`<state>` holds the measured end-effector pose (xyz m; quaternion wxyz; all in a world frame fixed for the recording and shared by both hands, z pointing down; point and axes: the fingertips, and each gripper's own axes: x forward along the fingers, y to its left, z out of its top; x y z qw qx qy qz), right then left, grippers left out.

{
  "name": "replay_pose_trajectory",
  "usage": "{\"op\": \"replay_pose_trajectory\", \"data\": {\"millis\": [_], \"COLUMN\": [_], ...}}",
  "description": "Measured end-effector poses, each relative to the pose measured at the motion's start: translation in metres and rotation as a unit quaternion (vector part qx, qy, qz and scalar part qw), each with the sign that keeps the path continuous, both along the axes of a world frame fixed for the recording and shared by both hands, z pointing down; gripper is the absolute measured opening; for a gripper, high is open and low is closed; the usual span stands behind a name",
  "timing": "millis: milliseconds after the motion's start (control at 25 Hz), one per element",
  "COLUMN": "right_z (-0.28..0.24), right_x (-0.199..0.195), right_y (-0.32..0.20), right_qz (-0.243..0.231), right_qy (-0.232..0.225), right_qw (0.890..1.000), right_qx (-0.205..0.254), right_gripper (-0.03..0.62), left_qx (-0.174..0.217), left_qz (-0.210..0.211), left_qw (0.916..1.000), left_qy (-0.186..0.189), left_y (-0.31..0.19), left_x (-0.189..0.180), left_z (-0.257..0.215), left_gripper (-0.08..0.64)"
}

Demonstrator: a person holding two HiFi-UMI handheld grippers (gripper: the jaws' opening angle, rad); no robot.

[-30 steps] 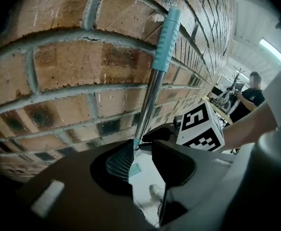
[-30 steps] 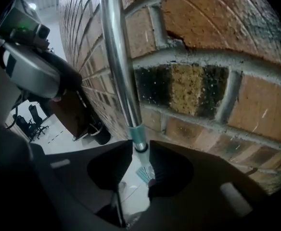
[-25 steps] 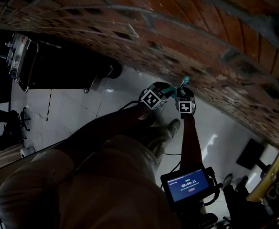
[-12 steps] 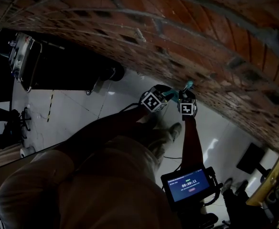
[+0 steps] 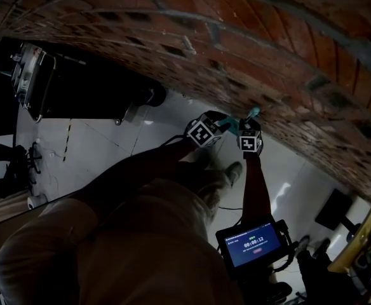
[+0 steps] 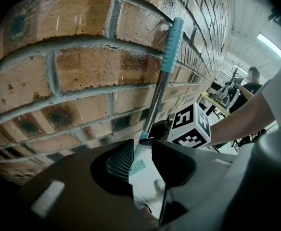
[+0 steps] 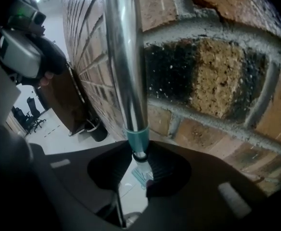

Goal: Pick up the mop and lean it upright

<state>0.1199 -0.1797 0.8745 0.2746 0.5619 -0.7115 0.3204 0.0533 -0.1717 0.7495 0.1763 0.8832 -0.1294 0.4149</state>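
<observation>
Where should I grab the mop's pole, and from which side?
I'd grip the bare metal pole just above its teal collar, from the room side: the brick wall blocks the back. It's thin, round, nearly upright, so jaws close straight across it.

A red brick wall (image 5: 268, 49) curves across the top above a pale glossy floor (image 5: 96, 148). A dark cabinet (image 5: 84, 91) stands against it; a lit screen (image 5: 254, 244) glows lower right.

- The floor (image 5: 96, 146) is pale and glossy, with a dashed line (image 5: 65, 140) marked on it.
- A dark cabinet (image 5: 77, 88) stands on it against the brick wall (image 5: 249, 37).
- A black office chair (image 5: 11, 164) stands well apart from the cabinet.
- The mop (image 6: 156, 100) has its teal head down on it.
</observation>
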Motion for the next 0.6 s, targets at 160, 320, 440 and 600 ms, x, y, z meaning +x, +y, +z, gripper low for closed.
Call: {"op": "replay_pose_trajectory", "data": {"millis": [160, 320, 440, 600], "right_z": [-0.004, -0.021, -0.035, -0.040], "right_x": [-0.003, -0.006, -0.009, -0.009], "right_y": [0.013, 0.020, 0.022, 0.028], "right_qz": [0.000, 0.001, -0.002, -0.004], "right_qy": [0.008, 0.010, 0.012, 0.017], "right_qw": [1.000, 1.000, 1.000, 1.000], "right_qx": [-0.004, 0.013, 0.022, 0.019], "right_gripper": [0.104, 0.103, 0.103, 0.103], "left_qx": [0.002, 0.005, 0.007, 0.004], "left_qz": [0.008, 0.018, 0.027, 0.029], "left_qw": [0.9999, 0.9996, 0.9992, 0.9986], "left_qy": [0.007, 0.020, 0.030, 0.044], "left_y": [0.002, 0.003, 0.006, 0.012], "left_x": [0.002, 0.004, 0.004, 0.005], "left_z": [-0.009, -0.024, -0.033, -0.036], "left_gripper": [0.137, 0.137, 0.137, 0.137]}}
